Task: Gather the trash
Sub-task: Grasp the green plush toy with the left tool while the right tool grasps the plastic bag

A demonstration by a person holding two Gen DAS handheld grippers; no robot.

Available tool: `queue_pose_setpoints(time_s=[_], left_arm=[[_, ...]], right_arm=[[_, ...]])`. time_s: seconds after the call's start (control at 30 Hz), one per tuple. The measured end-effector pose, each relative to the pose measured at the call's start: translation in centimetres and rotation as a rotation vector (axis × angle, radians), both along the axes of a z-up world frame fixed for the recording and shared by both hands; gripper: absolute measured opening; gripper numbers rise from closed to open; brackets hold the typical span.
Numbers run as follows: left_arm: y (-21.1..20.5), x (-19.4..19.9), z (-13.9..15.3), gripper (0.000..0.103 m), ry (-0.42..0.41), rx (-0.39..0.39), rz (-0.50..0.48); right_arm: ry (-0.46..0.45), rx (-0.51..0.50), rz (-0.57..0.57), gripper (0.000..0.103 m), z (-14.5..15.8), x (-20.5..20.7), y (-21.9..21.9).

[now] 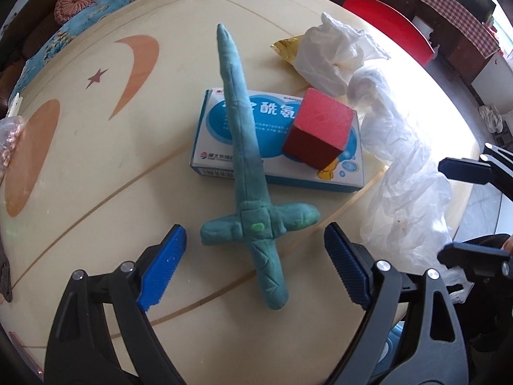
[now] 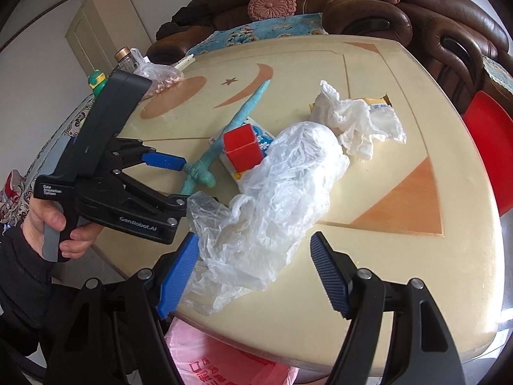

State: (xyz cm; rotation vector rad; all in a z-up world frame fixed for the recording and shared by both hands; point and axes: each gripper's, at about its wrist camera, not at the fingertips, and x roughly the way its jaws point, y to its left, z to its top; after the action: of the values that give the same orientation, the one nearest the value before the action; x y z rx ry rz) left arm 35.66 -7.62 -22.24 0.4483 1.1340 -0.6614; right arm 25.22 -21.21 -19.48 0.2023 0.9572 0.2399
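A crumpled clear plastic bag (image 2: 275,192) lies on the cream table (image 2: 416,256); it also shows in the left wrist view (image 1: 400,166). My right gripper (image 2: 253,272) is open, its jaws either side of the bag's near end. A crumpled white tissue (image 2: 356,122) lies over a gold wrapper (image 1: 287,49) further back. My left gripper (image 1: 255,260) is open and empty, its jaws either side of the hilt of a teal plush sword (image 1: 247,166). The sword leans on a blue-white medicine box (image 1: 256,147) with a red cube (image 1: 320,131) on it.
A pink plastic bag (image 2: 224,353) hangs below the table's near edge. A bag of nuts (image 2: 160,77), a jar and a green toy stand at the far left. A brown sofa (image 2: 384,9) and a red chair (image 2: 490,147) border the table.
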Motion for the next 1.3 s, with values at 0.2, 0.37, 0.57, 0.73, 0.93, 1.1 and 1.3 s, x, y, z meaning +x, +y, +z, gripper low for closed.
queue_pose_setpoints(time_s=[0.2,0.37,0.57,0.73,0.93,1.1,1.3], left_arm=[[-1.2,-0.5,-0.2,0.086,-0.037,-0.001,-0.019],[-1.4,-0.2,0.2,0.077,-0.025,-0.038,-0.013],[-1.9,0.2,0.4,0.061,-0.033,-0.036,-0.012],[-2.1,-0.4,0.6,0.052,-0.059,-0.018,-0.002],[-2.3,-1.1,1.0,0.041,-0.035,-0.032,0.011],[-2.4,-1.4,1.2,0.040,-0.049,-0.020,0.007],[-2.4,-2.0,2.1,0.039,-0.086,-0.015,0.012]], right_arm=[[0.021,0.039,-0.017,0.070,-1.1,0.9,-0.7],[0.009,0.051,-0.011,0.070,-1.4,1.3,-0.7],[-0.005,0.060,0.005,0.060,-1.6,1.3,-0.9],[-0.009,0.020,0.009,0.049,-1.7,1.0,-0.8],[-0.015,0.007,0.008,0.040,-1.4,1.0,-0.7],[-0.030,-0.021,0.012,0.036,-1.2,0.8,-0.5],[-0.034,-0.024,0.000,0.034,-0.9,0.9,-0.8]])
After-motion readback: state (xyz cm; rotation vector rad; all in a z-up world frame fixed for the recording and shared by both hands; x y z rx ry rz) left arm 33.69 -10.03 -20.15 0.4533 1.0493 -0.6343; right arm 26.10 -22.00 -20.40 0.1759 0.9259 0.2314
